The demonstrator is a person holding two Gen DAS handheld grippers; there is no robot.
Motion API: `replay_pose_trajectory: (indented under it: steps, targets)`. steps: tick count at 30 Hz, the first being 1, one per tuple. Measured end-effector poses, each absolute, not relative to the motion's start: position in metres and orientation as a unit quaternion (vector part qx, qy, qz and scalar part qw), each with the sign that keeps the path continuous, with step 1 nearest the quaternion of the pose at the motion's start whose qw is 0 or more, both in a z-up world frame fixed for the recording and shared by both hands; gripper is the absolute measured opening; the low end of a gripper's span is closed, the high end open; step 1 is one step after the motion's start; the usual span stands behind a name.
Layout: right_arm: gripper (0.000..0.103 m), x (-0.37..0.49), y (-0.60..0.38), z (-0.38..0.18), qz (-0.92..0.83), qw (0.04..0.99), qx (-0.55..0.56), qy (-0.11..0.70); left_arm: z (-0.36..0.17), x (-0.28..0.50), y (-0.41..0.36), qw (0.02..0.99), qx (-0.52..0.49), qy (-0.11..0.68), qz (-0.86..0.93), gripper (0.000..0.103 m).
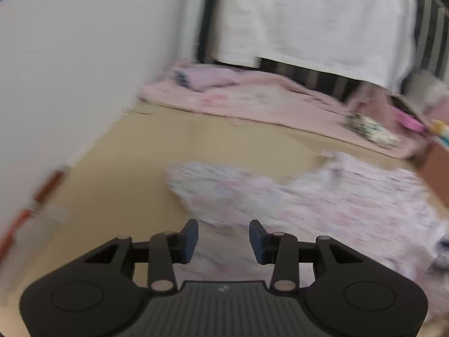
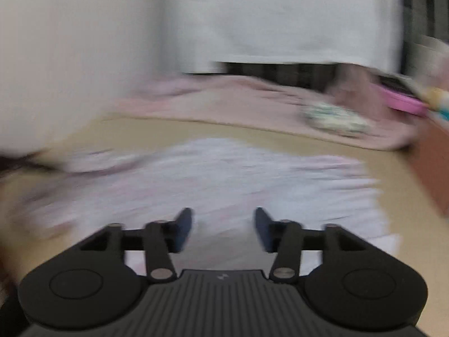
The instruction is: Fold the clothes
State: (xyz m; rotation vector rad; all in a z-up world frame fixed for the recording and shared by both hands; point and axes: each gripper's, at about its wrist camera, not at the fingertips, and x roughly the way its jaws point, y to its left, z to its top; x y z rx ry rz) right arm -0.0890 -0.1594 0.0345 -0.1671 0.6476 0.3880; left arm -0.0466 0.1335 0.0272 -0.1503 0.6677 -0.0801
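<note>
A: The garment, a pale thing with a pink print, lies spread and rumpled on the tan worktop, right ahead of both tools. Which step does this look like?

B: Likely the reach before a first fold. The left tongs stand apart with nothing between them, hovering over the near hem; the right tongs are likewise parted and empty above the cloth.

A: So what does the next move ask for?

B: Each pair probably needs to settle on an edge or corner and pinch a single layer. Both views are smeared, so the exact hem is hard to pick out.

A: Room to work?

B: Open worktop to the left of the garment, up to the white wall. Farther back a pink blanket lies along the far edge with a small patterned bundle on it. A brown box crowds the right side, close to the fabric there, so a fold towards the left looks safer
</note>
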Motion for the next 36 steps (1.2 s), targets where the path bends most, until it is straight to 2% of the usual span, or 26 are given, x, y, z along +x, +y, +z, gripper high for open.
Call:
replay_pose_trajectory:
  steps: [3,4,5,6,7,9,12,13,14,16,17,19,21,22,24,25,28,33,36]
  targets:
    - [0.056,-0.117,-0.144,0.038,0.242,0.916,-0.102,0.303,0.026,-0.05,0.102,0.939,-0.042,0.324,-0.103,0.039]
    - [0.053,-0.119,-0.147,0.039,0.248,0.913,-0.106,0.305,0.025,-0.05,0.092,0.94,-0.019,0.323,-0.108,0.039]
    - [0.042,-0.122,-0.151,0.039,0.254,0.911,-0.109,0.307,0.023,-0.049,0.083,0.94,0.003,0.324,-0.11,0.039]
    - [0.014,-0.124,-0.154,0.04,0.26,0.908,-0.112,0.309,0.021,-0.046,0.078,0.938,0.013,0.331,-0.103,0.039]
    - [0.001,-0.126,-0.158,0.04,0.266,0.905,-0.115,0.311,0.018,-0.043,0.075,0.935,0.023,0.339,-0.095,0.039]
    - [0.001,-0.131,-0.165,0.041,0.277,0.9,-0.121,0.315,0.012,-0.041,0.08,0.932,0.025,0.35,-0.089,0.04]
    - [0.001,-0.138,-0.175,0.042,0.294,0.891,-0.131,0.321,0.007,-0.05,0.089,0.937,0.039,0.336,-0.091,0.055]
    - [0.003,-0.14,-0.178,0.043,0.3,0.888,-0.134,0.323,0.007,-0.051,0.091,0.936,0.043,0.338,-0.089,0.06]
    - [0.006,-0.143,-0.182,0.043,0.305,0.885,-0.137,0.325,0.007,-0.053,0.093,0.935,0.04,0.341,-0.089,0.059]
    - [0.036,-0.15,-0.188,0.047,0.289,0.897,-0.141,0.303,0.011,-0.061,0.102,0.936,0.03,0.34,-0.083,0.059]
    - [0.057,-0.157,-0.195,0.051,0.276,0.908,-0.134,0.285,0.015,-0.068,0.109,0.94,0.02,0.333,-0.075,0.058]
    - [0.06,-0.168,-0.212,0.058,0.236,0.931,-0.109,0.257,0.024,-0.091,0.13,0.953,-0.019,0.296,-0.059,0.058]
    - [0.06,-0.171,-0.231,0.058,0.18,0.948,-0.072,0.252,0.033,-0.109,0.16,0.965,-0.066,0.255,0.001,0.067]
    - [0.06,-0.171,-0.238,0.056,0.161,0.954,-0.056,0.245,0.039,-0.112,0.174,0.966,-0.086,0.242,0.043,0.076]
    - [0.061,-0.169,-0.25,0.053,0.131,0.963,-0.024,0.232,0.055,-0.095,0.182,0.961,-0.079,0.242,0.109,0.076]
    - [0.068,-0.162,-0.25,0.052,0.13,0.964,-0.007,0.231,0.062,-0.084,0.174,0.964,-0.071,0.239,0.088,0.076]
    - [0.077,-0.127,-0.226,0.053,0.088,0.961,0.009,0.263,0.075,-0.049,0.146,0.967,-0.071,0.244,0.016,0.09]
    - [0.097,-0.073,-0.176,0.05,0.039,0.955,-0.005,0.294,0.046,-0.007,0.091,0.95,-0.063,0.305,0.013,0.091]
    - [0.096,-0.049,-0.165,0.036,-0.002,0.951,-0.01,0.309,0.021,0.007,0.072,0.942,-0.033,0.335,0.013,0.091]
